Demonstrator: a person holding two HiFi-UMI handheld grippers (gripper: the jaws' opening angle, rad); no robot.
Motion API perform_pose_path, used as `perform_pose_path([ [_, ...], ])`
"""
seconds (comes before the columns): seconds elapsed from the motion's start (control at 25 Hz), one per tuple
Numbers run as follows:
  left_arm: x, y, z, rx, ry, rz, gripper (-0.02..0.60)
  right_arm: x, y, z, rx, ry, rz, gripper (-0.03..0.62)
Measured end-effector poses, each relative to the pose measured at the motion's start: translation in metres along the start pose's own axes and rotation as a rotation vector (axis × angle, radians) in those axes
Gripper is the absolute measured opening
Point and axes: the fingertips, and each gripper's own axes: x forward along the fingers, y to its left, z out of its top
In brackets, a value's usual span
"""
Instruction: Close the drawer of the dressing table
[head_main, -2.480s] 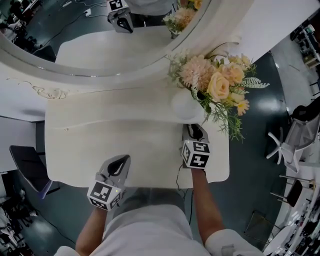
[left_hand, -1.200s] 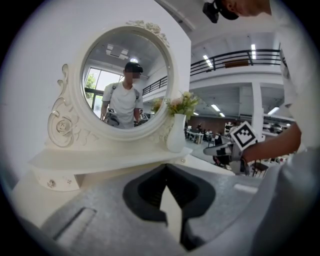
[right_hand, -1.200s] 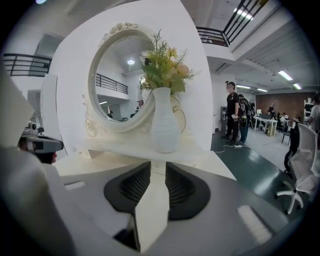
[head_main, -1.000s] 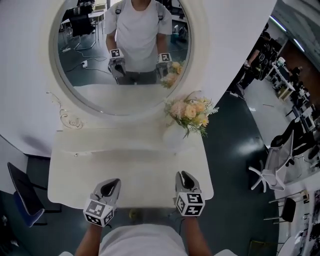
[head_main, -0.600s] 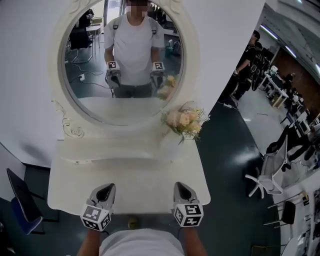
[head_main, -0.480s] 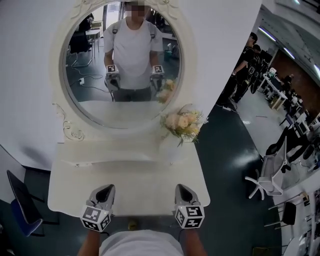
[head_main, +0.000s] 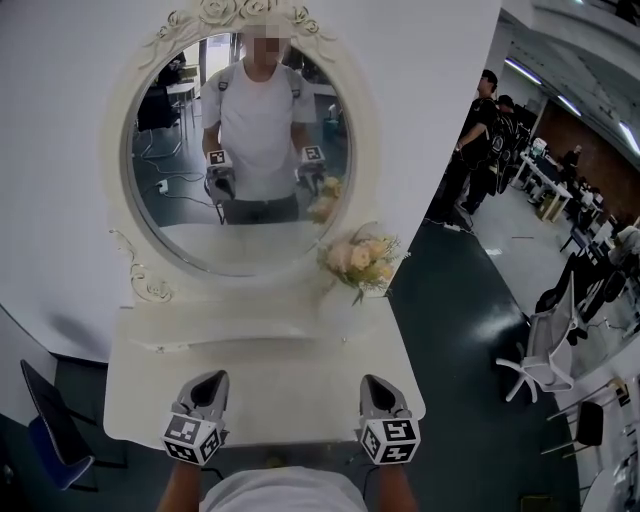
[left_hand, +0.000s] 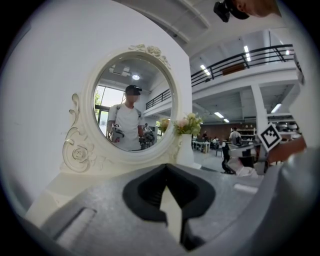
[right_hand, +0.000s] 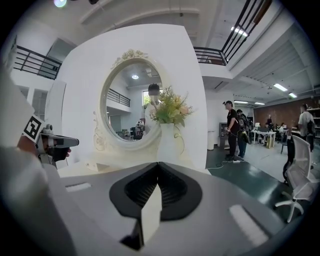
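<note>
A: What is the room like?

B: A large hall with a dark floor (head_main: 455, 330) and a white wall (head_main: 60, 150). Against the wall stands the cream desk (head_main: 290, 365), with its oval mirror (head_main: 240, 150) at 12 o'clock. A vase of flowers (head_main: 360, 262) sits on the desk at 1 o'clock, just beside the mirror frame.

A: Anything around it?

B: People (head_main: 482, 120) stand at 2 o'clock and an office chair (head_main: 540, 350) at 4 o'clock, both well apart from the desk.

A: And the drawer?

B: It's under the desk's front edge at 6 o'clock. Only a small knob (head_main: 272, 461) shows there — the front looks flush with the edge, as far as the head view tells.

A: The grippers?

B: The left gripper (head_main: 210, 378) is over the front edge at 7 o'clock and the right gripper (head_main: 375, 380) at 5 o'clock, with the knob between them. Neither touches it.

A: Are they holding something?

B: No — in each gripper view the fingers (left_hand: 145, 192) are pressed together at the tips, with nothing between them. The right gripper's fingers (right_hand: 140, 187) look the same, fully closed and empty.
</note>
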Motion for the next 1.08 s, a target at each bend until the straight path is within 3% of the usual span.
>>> perform_pose_path([
  [1.08, 0.0, 0.017, 0.021, 0.008, -0.046, 0.04, -0.002, -0.001, -0.015, 0.025, -0.001, -0.061, -0.006, 0.003],
])
